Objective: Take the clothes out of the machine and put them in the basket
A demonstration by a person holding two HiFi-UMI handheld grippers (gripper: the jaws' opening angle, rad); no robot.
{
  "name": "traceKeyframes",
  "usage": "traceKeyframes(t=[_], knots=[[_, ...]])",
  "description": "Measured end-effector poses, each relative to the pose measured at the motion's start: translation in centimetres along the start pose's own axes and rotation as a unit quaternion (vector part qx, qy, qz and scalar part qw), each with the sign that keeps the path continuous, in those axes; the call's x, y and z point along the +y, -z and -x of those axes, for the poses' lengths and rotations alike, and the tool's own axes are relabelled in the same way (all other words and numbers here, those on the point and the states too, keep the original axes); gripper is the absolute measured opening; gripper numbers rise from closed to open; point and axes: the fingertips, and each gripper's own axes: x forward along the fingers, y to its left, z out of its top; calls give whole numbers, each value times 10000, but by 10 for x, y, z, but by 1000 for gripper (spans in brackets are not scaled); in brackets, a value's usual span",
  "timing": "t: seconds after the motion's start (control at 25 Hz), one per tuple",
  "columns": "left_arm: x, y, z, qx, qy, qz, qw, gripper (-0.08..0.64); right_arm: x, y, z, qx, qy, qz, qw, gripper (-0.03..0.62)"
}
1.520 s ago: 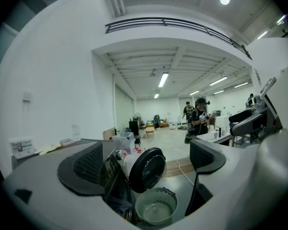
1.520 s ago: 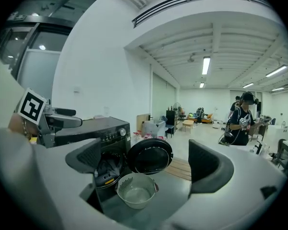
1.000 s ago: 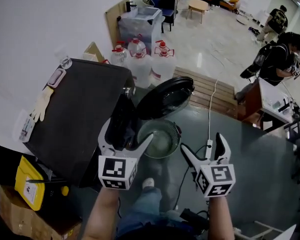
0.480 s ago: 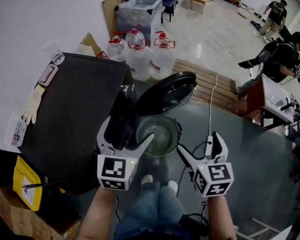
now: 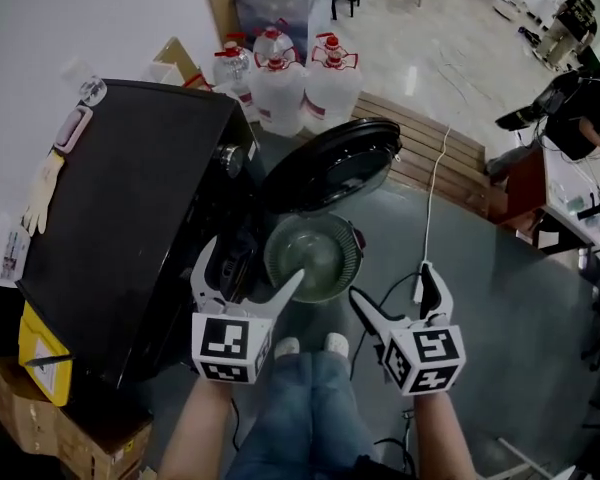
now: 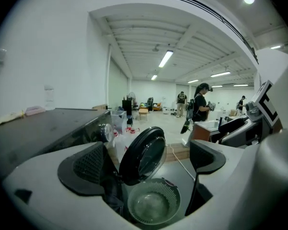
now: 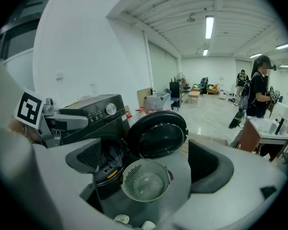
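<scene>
Gaping wide, both empty: left tongs, right tongs; pale round slatted basket; dark clothes inside machine.

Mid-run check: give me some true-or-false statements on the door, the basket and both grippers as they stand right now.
1. The machine's door is open. True.
2. The basket already holds clothes. False: it looks empty.
3. The left gripper is shut on a garment. False: its jaws are apart with nothing between them.
4. The right gripper is open and empty. True.
5. The basket sits on top of the machine. False: it stands on the floor in front of the machine, below the open door.
</scene>
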Motion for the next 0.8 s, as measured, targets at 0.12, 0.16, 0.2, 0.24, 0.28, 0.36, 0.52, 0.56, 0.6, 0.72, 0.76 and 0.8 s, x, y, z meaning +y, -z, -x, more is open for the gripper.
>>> traceKeyframes(t=[0.12,0.16,0.2,0.24,0.28,0.36,0.52,0.56,0.6,0.72,0.76,0.8], knots=[[-3,25,-15,119,-18,74,9999,567,-9,18,-15,84,1,-65,9999,565],[-3,34,-18,166,-45,102,9998,567,-10,24,-20,112,-7,-81,9999,565],[-2,43,-22,217,-79,148,9996,567,-11,30,-25,140,-21,-92,9999,565],[-1,53,-24,272,-117,202,9994,566,-11,36,-31,167,-42,-104,9998,565],[1,62,-26,331,-153,247,9990,567,-11,42,-36,195,-71,-118,9997,565],[3,82,-30,442,-212,294,9984,567,-9,55,-48,245,-143,-142,9995,565],[10,122,-43,614,-300,345,9971,568,-2,81,-78,342,-287,-71,9990,565],[12,133,-46,666,-327,369,9966,567,0,88,-85,376,-316,-54,9988,565],[15,145,-49,725,-355,391,9960,566,2,96,-93,413,-345,-52,9985,565],[23,178,-56,895,-430,480,9939,566,10,118,-113,509,-419,-75,9978,565],[26,188,-60,938,-460,523,9931,566,11,125,-120,536,-441,-64,9976,565],[29,197,-63,977,-504,569,9923,566,12,130,-127,564,-460,-42,9973,565]])
